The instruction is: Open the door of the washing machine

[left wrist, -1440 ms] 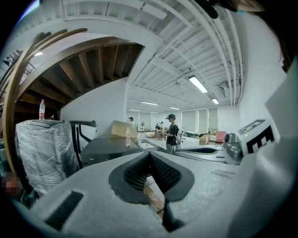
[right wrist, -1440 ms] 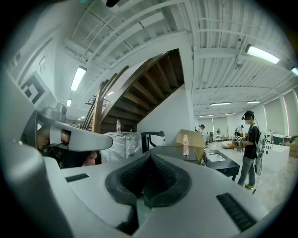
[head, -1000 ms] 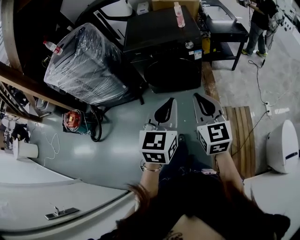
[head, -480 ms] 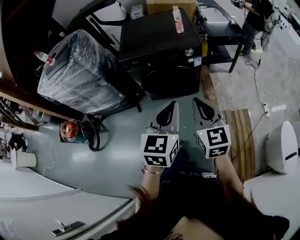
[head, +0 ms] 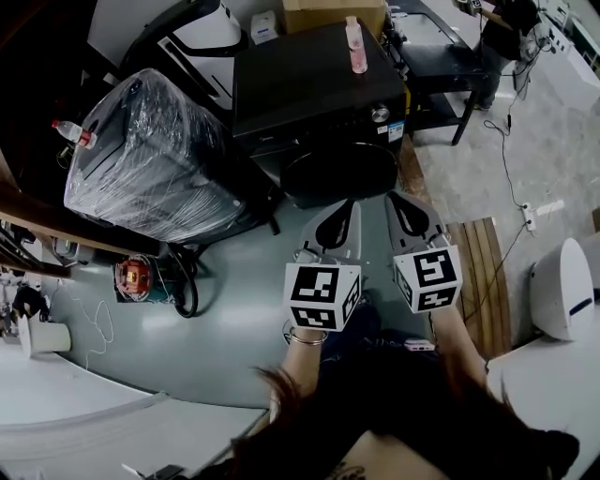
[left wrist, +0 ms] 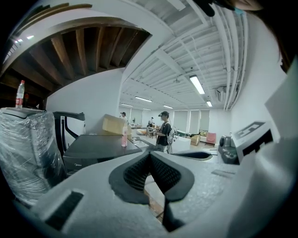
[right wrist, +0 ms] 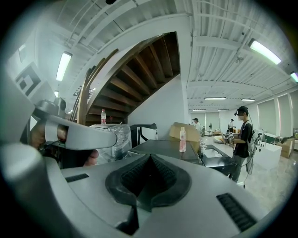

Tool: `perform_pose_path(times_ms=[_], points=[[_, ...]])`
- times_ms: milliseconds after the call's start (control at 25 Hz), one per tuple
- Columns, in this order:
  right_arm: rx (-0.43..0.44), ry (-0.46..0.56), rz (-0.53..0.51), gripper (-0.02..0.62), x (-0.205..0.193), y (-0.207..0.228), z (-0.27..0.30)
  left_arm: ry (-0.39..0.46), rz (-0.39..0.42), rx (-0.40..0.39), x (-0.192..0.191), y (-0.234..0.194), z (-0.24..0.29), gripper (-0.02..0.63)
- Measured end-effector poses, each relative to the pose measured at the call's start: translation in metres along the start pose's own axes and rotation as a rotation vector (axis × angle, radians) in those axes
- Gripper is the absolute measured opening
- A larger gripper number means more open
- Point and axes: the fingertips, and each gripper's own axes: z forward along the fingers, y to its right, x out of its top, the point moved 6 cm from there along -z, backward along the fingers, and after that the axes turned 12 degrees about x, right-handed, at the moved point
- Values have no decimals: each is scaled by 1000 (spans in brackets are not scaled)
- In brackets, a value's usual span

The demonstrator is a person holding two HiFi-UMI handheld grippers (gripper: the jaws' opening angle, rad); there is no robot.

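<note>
At the bottom of the head view, a dark sleeve is seen behind each marker cube (head: 322, 295). The left hand-held gripper (head: 344, 208) is carried above the grey-green floor (head: 234, 281), its jaws pressed together with nothing between them. The right hand-held gripper (head: 395, 197) is held just beside it, its jaws likewise closed on nothing. A strip of wooden planks (head: 480, 267) is laid on the floor to the right of the grippers.

Both grippers are pointed toward the black washing machine (head: 314, 89), which stands on the floor just ahead, apart from both. Its round door (head: 339, 173) is seen shut on the front face, untouched by either gripper. A pink bottle (head: 355, 45) is stood upright on the machine's top.

Left of the machine, a bulky item wrapped in clear film (head: 150, 159) is placed, with a red-capped bottle (head: 73, 133) on it. A cardboard box (head: 328, 11) is set behind the machine, and a black bench (head: 441, 66) to its right. Farther off, a person (right wrist: 242, 132) is seen standing.
</note>
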Motion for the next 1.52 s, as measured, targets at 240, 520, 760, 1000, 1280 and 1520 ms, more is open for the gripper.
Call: perform_pose_path(times_ms=[240, 520, 760, 1000, 1280, 1520], points=[[-42, -14, -1, -2, 1, 5, 24, 2, -12, -31, 3, -23, 23, 12], [-91, -63, -7, -2, -11, 16, 37, -23, -31, -64, -4, -32, 46, 12], [-111, -62, 0, -2, -18, 42, 46, -38, -26, -79, -9, -24, 74, 12], [-91, -70, 3, -2, -25, 76, 62, -52, -33, -47, -15, -19, 111, 12], [-27, -98, 17, -2, -37, 116, 92, -54, -87, 3, -23, -14, 164, 12], [25, -141, 15, -2, -54, 157, 118, -78, -99, 46, -37, -12, 213, 12]])
